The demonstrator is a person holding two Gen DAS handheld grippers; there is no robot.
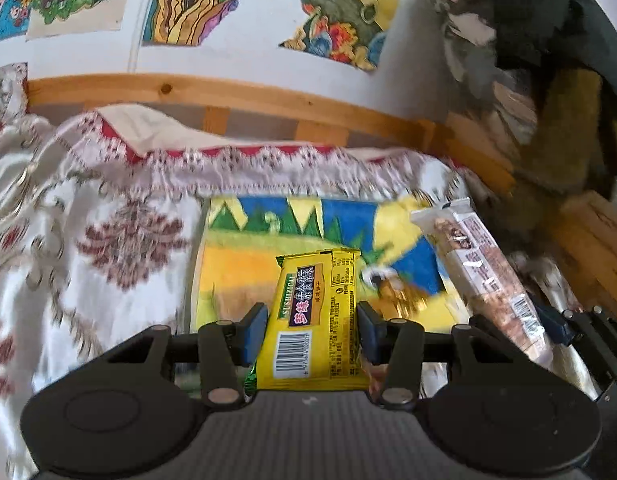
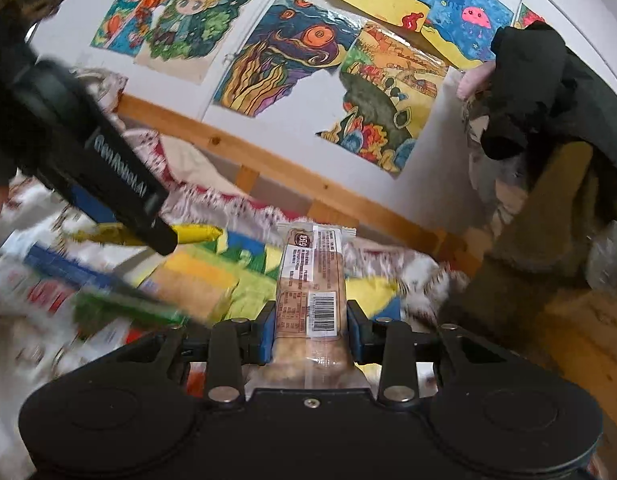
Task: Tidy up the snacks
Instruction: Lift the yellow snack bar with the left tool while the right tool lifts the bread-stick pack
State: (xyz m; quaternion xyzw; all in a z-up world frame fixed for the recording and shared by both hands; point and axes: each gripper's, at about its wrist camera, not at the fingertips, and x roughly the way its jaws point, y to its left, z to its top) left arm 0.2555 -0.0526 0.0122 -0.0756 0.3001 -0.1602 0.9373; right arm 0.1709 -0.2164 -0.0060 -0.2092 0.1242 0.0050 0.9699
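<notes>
Left gripper [image 1: 312, 330] clamps the yellow snack packet [image 1: 314, 320] above the colourful towel [image 1: 236, 264], and right gripper [image 2: 311, 330] pinches the clear biscuit pack [image 2: 310, 284] over that towel's right edge.

The right gripper [image 2: 311, 326] clamps a clear-wrapped snack bar [image 2: 311, 280] above the colourful mat [image 2: 244, 276]; left of the bar, the left gripper [image 2: 108, 184] carries a yellow packet [image 2: 198, 233].
</notes>
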